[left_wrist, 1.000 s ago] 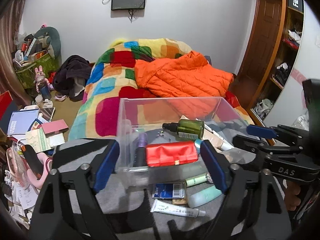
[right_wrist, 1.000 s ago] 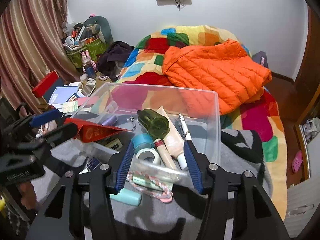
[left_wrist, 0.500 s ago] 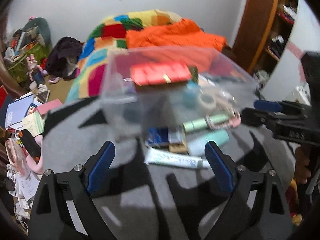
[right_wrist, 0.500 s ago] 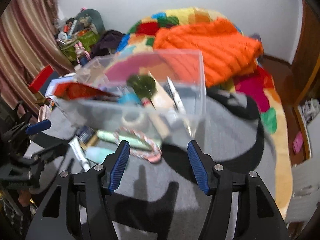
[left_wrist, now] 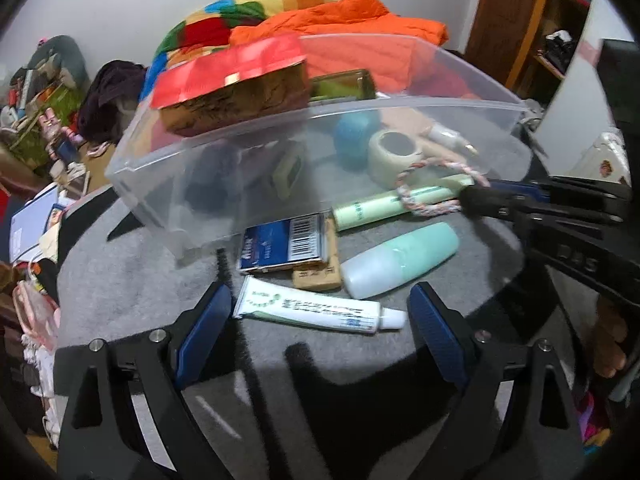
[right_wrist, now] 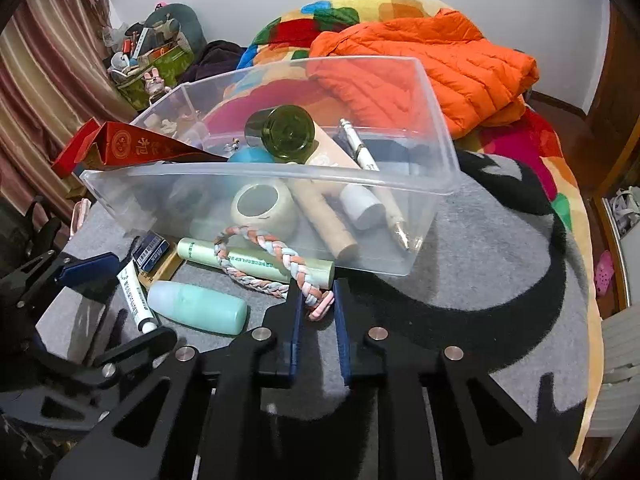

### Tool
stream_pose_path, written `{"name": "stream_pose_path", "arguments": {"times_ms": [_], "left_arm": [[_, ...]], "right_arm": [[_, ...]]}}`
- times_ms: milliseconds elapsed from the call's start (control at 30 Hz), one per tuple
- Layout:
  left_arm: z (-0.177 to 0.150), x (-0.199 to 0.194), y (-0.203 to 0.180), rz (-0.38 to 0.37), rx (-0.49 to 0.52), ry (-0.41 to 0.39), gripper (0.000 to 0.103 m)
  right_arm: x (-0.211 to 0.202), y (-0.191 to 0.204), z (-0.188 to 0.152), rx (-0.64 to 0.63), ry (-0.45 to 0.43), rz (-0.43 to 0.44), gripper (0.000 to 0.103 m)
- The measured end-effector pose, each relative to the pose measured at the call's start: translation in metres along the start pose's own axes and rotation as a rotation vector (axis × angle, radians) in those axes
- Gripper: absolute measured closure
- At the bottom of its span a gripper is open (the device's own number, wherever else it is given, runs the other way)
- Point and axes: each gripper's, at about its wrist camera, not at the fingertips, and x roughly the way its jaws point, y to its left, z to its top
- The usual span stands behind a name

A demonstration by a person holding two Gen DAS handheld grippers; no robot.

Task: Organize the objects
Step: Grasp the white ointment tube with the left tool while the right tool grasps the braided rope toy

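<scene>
One clear bin [right_wrist: 436, 148], one braided loop [right_wrist: 280, 260], two tubes [left_wrist: 316, 312]

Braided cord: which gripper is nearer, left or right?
Right. The right gripper has its jaws closed on the braided cord's near end. The left gripper is open farther off, straddling the white tube.

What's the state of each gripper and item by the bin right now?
right gripper: jaws just closed, shut on the braided band
left gripper: open, around the white tube, not touching it
clear bin: lidless, partly filled
mint bottle: lying outside the bin
pale green tube: lying under the band
green glass bottle: on its side in the bin
tape roll: in the bin
</scene>
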Motion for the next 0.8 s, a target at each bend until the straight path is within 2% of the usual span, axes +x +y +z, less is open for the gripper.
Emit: {"name": "stream_pose_path", "arguments": {"times_ms": [133, 167, 233, 367, 500, 700, 800], "left_arm": [[-0.008, -0.006, 0.013, -0.009, -0.058, 0.000, 0.023], [-0.011, -0.008, 0.017, -0.012, -0.071, -0.002, 0.032], [-0.021, -0.013, 0.024, -0.006, -0.085, 0.005, 0.042], [-0.038, -0.027, 0.034, 0.024, -0.099, -0.005, 0.048], [-0.046, -0.038, 0.039, 0.057, -0.098, -0.016, 0.050], [-0.034, -0.041, 0.035, 0.041, -0.098, -0.047, 0.050], [-0.028, -0.029, 0.033, 0.094, -0.090, -0.049, 0.051]], "right_arm": [[-0.008, -0.001, -0.004, 0.004, -0.020, -0.001, 0.090], [-0.011, -0.001, -0.005, 0.006, -0.025, -0.002, 0.090], [-0.017, -0.004, -0.005, 0.010, -0.040, 0.002, 0.090], [-0.035, -0.005, -0.009, 0.005, -0.083, -0.014, 0.090], [-0.049, -0.006, -0.009, 0.004, -0.112, -0.014, 0.090], [-0.066, 0.006, -0.006, -0.021, -0.155, 0.004, 0.090], [-0.075, 0.013, -0.006, -0.042, -0.178, 0.008, 0.090]]}}
